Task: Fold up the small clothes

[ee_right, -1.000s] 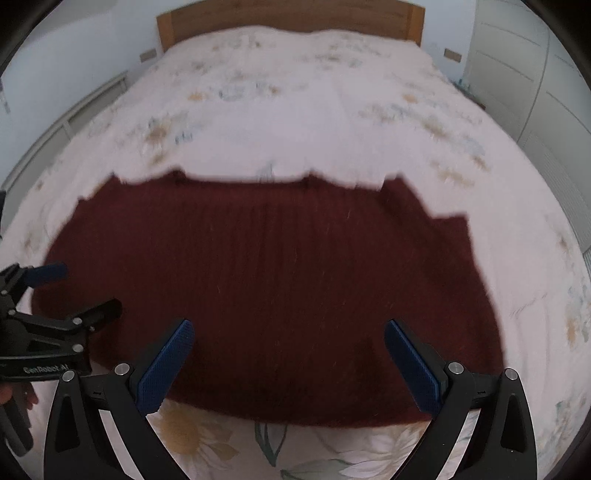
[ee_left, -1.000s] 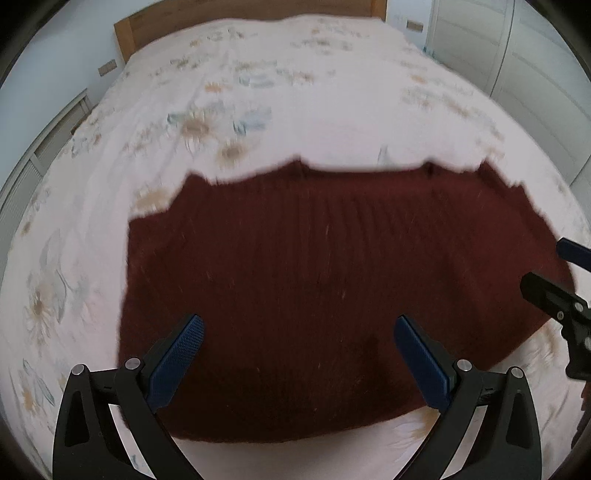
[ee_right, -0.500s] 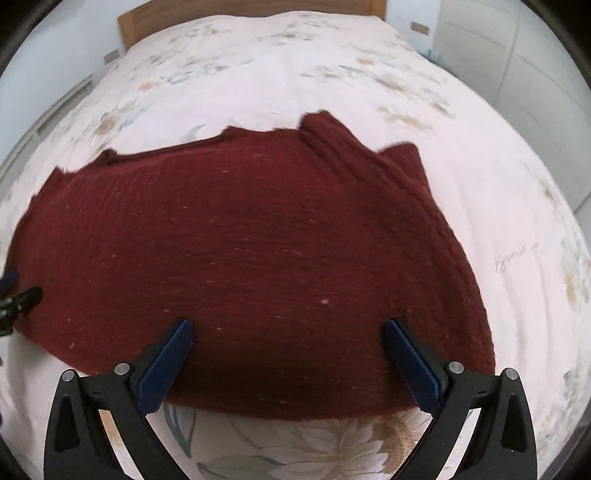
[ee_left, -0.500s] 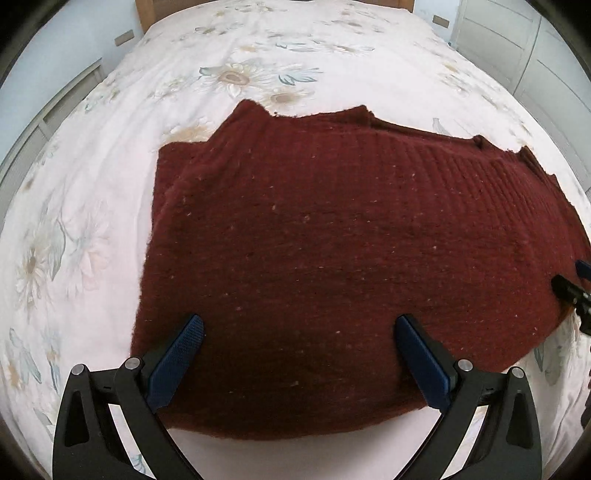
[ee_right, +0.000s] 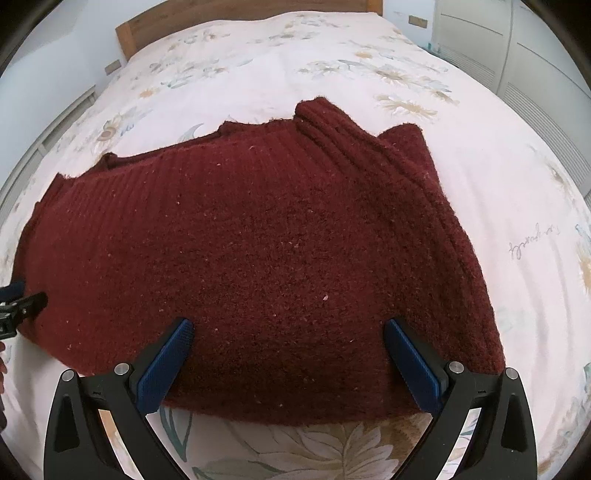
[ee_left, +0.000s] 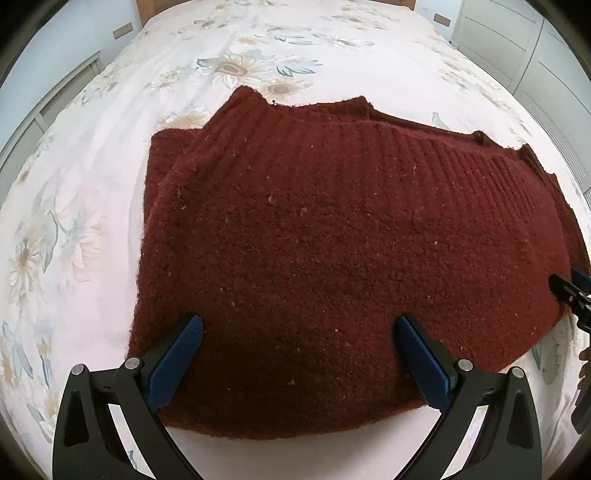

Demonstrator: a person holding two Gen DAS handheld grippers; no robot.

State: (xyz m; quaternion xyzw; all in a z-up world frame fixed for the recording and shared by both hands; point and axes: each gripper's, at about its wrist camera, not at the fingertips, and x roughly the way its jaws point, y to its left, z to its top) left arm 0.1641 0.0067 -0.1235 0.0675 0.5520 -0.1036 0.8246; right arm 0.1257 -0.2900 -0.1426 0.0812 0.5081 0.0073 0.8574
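A dark red knitted sweater (ee_left: 332,251) lies folded flat on the bed; it also shows in the right wrist view (ee_right: 258,251). My left gripper (ee_left: 299,328) is open and empty, its blue pads just above the sweater's near edge on the left part. My right gripper (ee_right: 288,325) is open and empty over the near edge on the right part. The right gripper's tip shows at the right rim of the left wrist view (ee_left: 569,291). The left gripper's tip shows at the left rim of the right wrist view (ee_right: 22,299).
The bed has a white sheet with pale flower prints (ee_left: 240,70). A wooden headboard (ee_right: 229,14) stands at the far end. White cupboard doors (ee_right: 517,51) line the right side, a low white unit (ee_left: 55,99) the left.
Both grippers have come down and closer to the sweater, which now fills more of each view. Both stay open. The sweater itself lies as before.
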